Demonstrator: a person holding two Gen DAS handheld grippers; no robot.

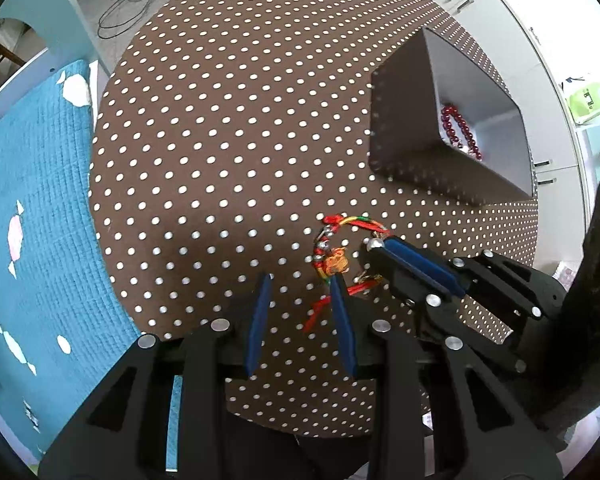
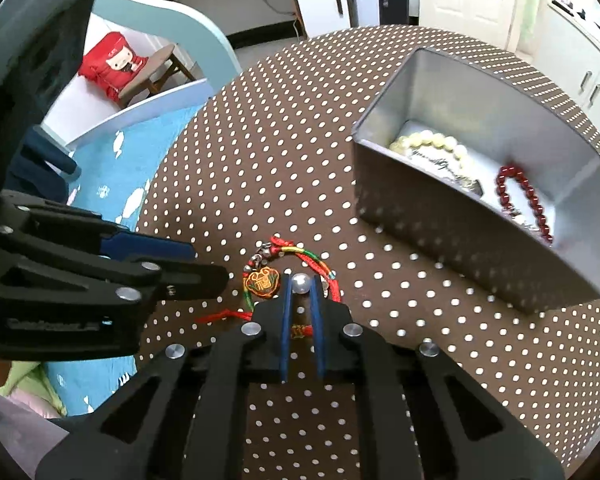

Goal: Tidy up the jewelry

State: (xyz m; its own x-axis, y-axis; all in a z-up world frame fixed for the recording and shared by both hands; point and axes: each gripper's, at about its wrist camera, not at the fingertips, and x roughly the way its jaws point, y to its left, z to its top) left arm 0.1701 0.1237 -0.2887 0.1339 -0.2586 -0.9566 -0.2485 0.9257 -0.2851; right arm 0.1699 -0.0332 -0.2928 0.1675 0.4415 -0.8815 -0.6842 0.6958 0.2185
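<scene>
A red, green and yellow cord bracelet with a gold charm lies on the dotted brown table, near its front edge. It also shows in the right wrist view. My right gripper is shut on a silver bead of the bracelet, and it shows in the left wrist view. My left gripper is open, its right finger beside the charm. A grey metal box stands to the right and holds a red bead bracelet and a cream bead bracelet.
The grey box also shows in the left wrist view at the right of the table. A blue quilted bed borders the table on the left. White cabinets stand behind the table. The left gripper's body fills the left of the right wrist view.
</scene>
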